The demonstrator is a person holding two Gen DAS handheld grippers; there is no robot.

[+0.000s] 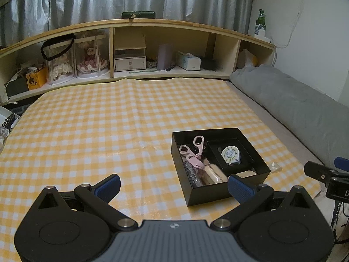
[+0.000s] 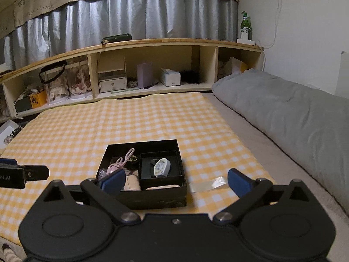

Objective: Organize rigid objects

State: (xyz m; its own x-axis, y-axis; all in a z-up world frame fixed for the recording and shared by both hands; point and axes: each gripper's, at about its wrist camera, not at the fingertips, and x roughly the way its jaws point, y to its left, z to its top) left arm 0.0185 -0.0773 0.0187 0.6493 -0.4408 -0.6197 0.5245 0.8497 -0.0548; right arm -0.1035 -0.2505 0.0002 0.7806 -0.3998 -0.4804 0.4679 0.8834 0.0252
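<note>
A black open box [image 1: 189, 187] [image 2: 152, 199] sits on the yellow checked cloth [image 1: 98, 126] [image 2: 76, 126]. Inside it lie pink scissors [image 1: 196, 145] [image 2: 125, 159], a beige case [image 1: 214, 173] [image 2: 132, 183] and a smaller black tray holding a white tape measure [image 1: 230, 155] [image 2: 161, 167]. My left gripper [image 1: 174, 185] is open just in front of the box's left side, with nothing between its fingers. My right gripper [image 2: 174, 181] is open wide, nearer than the box's front wall, and holds nothing.
A clear plastic wrapper [image 2: 209, 184] [image 1: 275, 166] lies on the cloth right of the box. A grey pillow [image 2: 294, 113] runs along the right. A wooden shelf [image 1: 135, 43] with boxes and dolls stands at the back, with a green bottle [image 2: 245, 25] on top.
</note>
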